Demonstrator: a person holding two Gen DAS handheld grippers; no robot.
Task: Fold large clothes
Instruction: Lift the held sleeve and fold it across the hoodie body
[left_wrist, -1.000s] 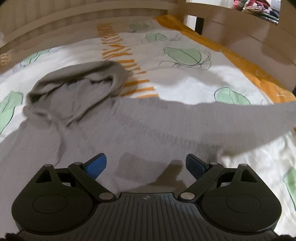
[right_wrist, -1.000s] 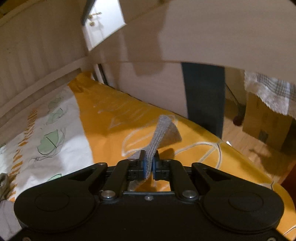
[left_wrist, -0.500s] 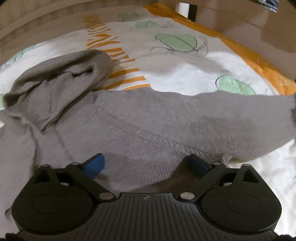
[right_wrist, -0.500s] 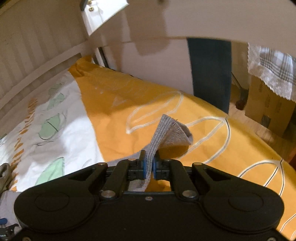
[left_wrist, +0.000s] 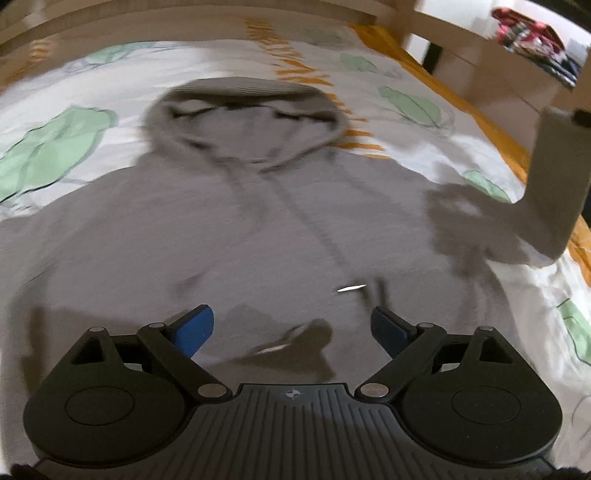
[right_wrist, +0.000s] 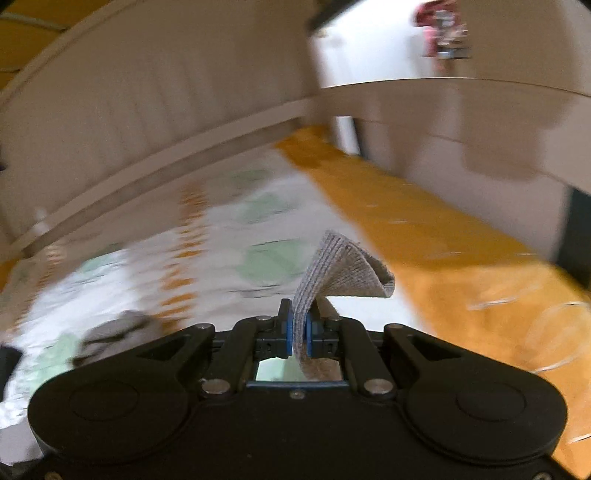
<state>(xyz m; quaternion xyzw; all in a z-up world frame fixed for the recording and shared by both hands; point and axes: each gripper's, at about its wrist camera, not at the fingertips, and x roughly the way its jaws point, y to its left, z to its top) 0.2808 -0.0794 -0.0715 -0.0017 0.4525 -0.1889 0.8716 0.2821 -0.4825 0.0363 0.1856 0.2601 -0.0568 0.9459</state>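
Observation:
A grey hoodie (left_wrist: 258, 229) lies face up on the bed, its hood (left_wrist: 243, 114) at the far end and drawstrings running down the chest. My left gripper (left_wrist: 291, 328) hovers open over the lower chest with nothing between its blue pads. At the right edge of the left wrist view one sleeve (left_wrist: 554, 177) is lifted off the bed. My right gripper (right_wrist: 300, 332) is shut on that sleeve's ribbed cuff (right_wrist: 343, 273), which sticks up and curls over past the pads. Part of the hood (right_wrist: 118, 332) shows blurred at the lower left of the right wrist view.
The bed cover (left_wrist: 458, 155) is white with green leaves and orange marks, with an orange border (right_wrist: 424, 236) on the right. A pale ribbed headboard (right_wrist: 147, 122) runs along the far side. A beige side panel (right_wrist: 461, 122) and shelving with clothes (left_wrist: 535, 40) stand to the right.
My left gripper has swung left from the shoulder to over the middle of the chest. My right gripper has risen and turned towards the bed's middle, carrying the cuff, so the sleeve now stands up.

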